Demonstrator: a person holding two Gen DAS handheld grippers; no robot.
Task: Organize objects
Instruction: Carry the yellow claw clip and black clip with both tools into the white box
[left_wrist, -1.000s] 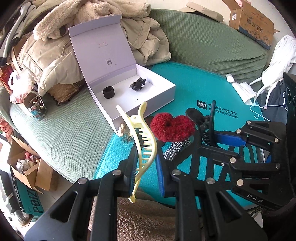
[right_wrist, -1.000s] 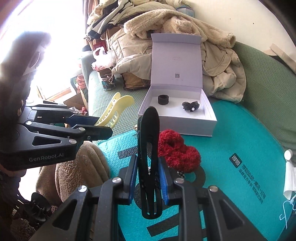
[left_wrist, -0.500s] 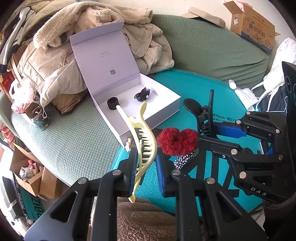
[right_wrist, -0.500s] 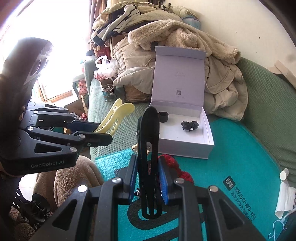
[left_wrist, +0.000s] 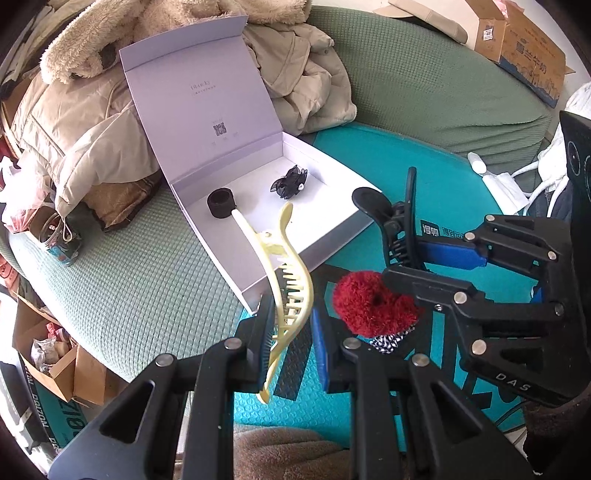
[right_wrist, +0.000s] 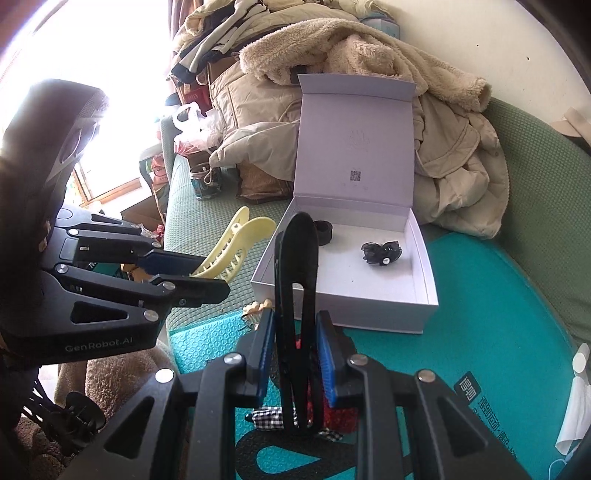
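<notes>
My left gripper (left_wrist: 291, 325) is shut on a pale yellow hair claw clip (left_wrist: 286, 258), held in the air just in front of the open white box (left_wrist: 258, 273). My right gripper (right_wrist: 295, 332) is shut on a black hair claw clip (right_wrist: 297, 258), also raised before the box (right_wrist: 343, 310). The box holds a black hair band (left_wrist: 221, 202) and a black bow clip (left_wrist: 290, 182). A red fuzzy scrunchie (left_wrist: 369, 308) and a checked scrunchie (left_wrist: 388, 339) lie on the teal mat (left_wrist: 369, 155) below. Each gripper shows in the other's view: right (left_wrist: 436, 251), left (right_wrist: 177, 266).
Beige coats (left_wrist: 92, 122) are piled on the green sofa (left_wrist: 424, 81) behind the box's raised lid (left_wrist: 199, 96). A tin can (left_wrist: 59, 236) stands at the left. Cardboard boxes (left_wrist: 55, 362) sit on the floor. White tissue (right_wrist: 576, 406) lies at the mat's right edge.
Both grippers have moved forward toward the white box with their clips held; the box looks larger and nearer, and the red scrunchie has slipped under the right gripper.
</notes>
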